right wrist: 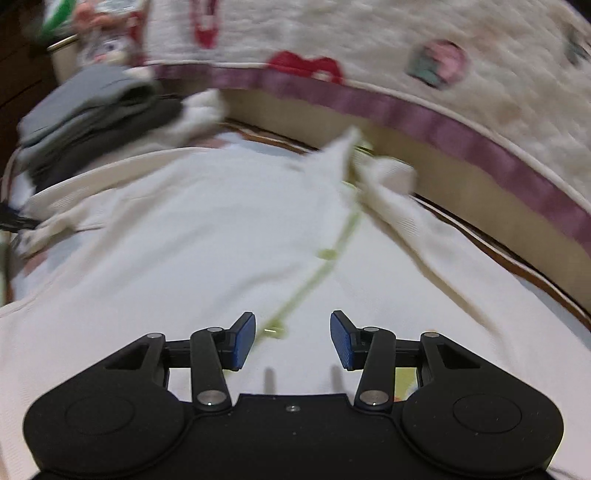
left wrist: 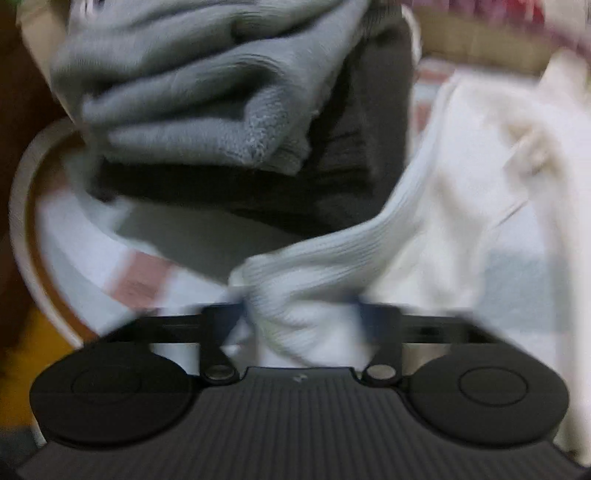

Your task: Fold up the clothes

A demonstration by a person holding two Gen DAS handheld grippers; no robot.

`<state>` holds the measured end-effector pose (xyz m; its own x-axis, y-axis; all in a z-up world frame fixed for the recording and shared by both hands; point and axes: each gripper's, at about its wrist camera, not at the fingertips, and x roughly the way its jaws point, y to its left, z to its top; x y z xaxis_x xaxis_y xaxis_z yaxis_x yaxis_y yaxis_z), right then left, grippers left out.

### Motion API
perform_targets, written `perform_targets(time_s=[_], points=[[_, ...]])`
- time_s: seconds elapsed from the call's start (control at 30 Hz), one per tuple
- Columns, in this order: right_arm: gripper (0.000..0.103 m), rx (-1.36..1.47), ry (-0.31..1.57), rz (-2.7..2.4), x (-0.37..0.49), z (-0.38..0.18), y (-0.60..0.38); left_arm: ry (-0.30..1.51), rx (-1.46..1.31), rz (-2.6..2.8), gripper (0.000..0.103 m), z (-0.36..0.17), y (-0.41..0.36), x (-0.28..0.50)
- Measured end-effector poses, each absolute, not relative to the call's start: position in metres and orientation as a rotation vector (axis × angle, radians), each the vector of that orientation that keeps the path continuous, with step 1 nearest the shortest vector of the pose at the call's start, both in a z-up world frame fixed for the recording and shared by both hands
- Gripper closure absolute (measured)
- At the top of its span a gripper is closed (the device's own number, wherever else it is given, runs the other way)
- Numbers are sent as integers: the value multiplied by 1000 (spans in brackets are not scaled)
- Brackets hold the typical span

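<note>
The left gripper [left wrist: 301, 317] is clamped on a bunched fold of the white garment [left wrist: 461, 206]; ribbed white cloth fills the space between its arms and hides the pads, and the picture is blurred. From that pinch the cloth rises to the right and spreads over the right half of the left wrist view. Just beyond the gripper, to the left, lies a stack of folded clothes: a grey piece [left wrist: 192, 96] on top of a dark piece [left wrist: 332, 177]. They rest on a pale cloth with a pink stripe [left wrist: 140, 277], and a curved table edge [left wrist: 22, 206] shows at the far left.

The right gripper [right wrist: 292, 339] is spread wide with nothing between its blue pads [right wrist: 245, 341]. It hangs just above the white garment [right wrist: 177, 236], which lies spread over most of the near surface. A thin green line [right wrist: 325, 258] runs along the garment from just ahead of the gripper toward the far right, where a flap of the cloth [right wrist: 373, 177] is bunched and raised. At the far left sits the same stack [right wrist: 96, 110], grey over dark, touching the garment's far edge. Behind everything runs a cream quilt [right wrist: 369, 33] with red patches and a purple border [right wrist: 406, 110].
</note>
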<state>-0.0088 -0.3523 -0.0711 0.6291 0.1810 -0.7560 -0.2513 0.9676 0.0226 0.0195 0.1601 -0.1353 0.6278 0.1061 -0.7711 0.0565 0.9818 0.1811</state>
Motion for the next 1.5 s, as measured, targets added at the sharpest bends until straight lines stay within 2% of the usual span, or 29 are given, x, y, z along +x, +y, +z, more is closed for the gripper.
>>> perform_targets(time_s=[0.27, 0.47, 0.63, 0.8, 1.0, 1.17, 1.3, 1.33, 1.4, 1.43, 1.5], points=[[53, 58, 912, 222, 3, -85, -357, 703, 175, -14, 101, -68, 143, -7], [53, 46, 948, 244, -6, -95, -347, 545, 171, -33, 101, -11, 131, -20], [53, 37, 956, 233, -5, -94, -349, 422, 195, 17, 101, 51, 134, 17], [53, 82, 985, 241, 2, -93, -353, 413, 221, 114, 101, 95, 153, 84], [53, 105, 1032, 199, 5, -101, -371, 476, 216, 212, 101, 101, 180, 138], [53, 164, 1050, 130, 7, -108, -388, 516, 205, 367, 100, 77, 197, 162], [53, 211, 1053, 77, 16, -111, -394, 505, 211, 536, 91, 66, 197, 162], [53, 214, 1044, 73, 18, -109, -394, 471, 202, 549, 86, 70, 191, 155], [52, 215, 1019, 76, 24, -105, -393, 405, 133, 471, 59, 82, 173, 133], [52, 219, 999, 81, 29, -102, -394, 387, 103, 399, 55, 87, 158, 122], [52, 243, 965, 86, 39, -96, -396, 396, 63, 211, 53, 87, 122, 103]])
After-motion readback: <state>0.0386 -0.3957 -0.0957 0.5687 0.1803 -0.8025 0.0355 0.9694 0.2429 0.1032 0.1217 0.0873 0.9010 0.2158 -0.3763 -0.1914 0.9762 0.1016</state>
